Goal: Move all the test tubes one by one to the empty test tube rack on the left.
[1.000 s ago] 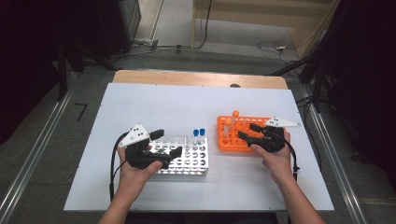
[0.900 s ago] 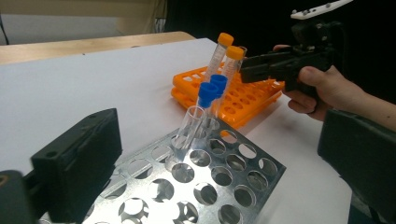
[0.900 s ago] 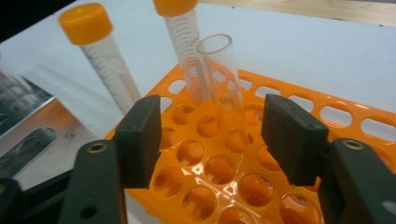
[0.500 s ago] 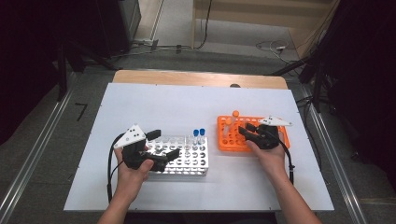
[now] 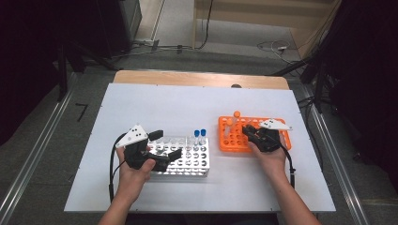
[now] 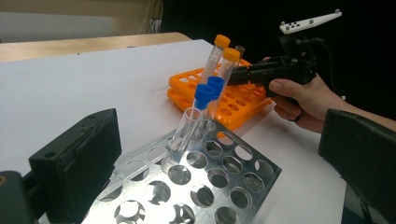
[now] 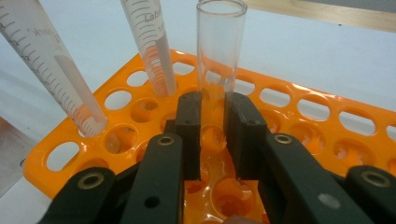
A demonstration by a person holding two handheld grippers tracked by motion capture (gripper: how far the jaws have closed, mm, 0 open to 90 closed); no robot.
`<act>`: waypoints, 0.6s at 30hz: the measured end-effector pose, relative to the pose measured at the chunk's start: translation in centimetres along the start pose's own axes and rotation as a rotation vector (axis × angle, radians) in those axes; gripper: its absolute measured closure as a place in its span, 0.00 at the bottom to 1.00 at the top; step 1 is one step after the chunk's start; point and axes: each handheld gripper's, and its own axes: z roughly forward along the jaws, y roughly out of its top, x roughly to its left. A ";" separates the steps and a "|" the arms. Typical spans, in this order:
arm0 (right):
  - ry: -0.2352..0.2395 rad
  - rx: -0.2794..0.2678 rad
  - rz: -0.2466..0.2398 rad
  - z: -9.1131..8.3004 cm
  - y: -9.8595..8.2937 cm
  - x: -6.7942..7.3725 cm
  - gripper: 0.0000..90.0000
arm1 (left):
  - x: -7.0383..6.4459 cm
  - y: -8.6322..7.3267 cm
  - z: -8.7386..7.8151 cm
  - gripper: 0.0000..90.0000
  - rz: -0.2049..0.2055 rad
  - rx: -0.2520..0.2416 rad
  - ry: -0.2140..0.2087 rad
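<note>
Clear glass tube (image 7: 221,56), open top, no cap, upright, clamped btwn the right gripper's (image 7: 213,135) fingers (image 7: 189,133) at its lower part; its bottom sits at a hole of the orange rack (image 7: 327,126) directly under the fingers. Rack is orange plastic w/ rows of round and oval holes, flat on the tabletop, spreading out ahead of and to both sides of the fingers.
</note>
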 end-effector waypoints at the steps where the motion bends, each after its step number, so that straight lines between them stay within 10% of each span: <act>1: 0.005 -0.007 -0.001 -0.1 0.0 -0.1 0.82 | 0.0 0.0 0.0 0.00 0.001 0.000 -0.001; 18: 0.089 -0.112 0.022 -3.4 1.5 -0.6 0.82 | -0.3 0.3 0.3 0.00 0.018 0.001 -0.006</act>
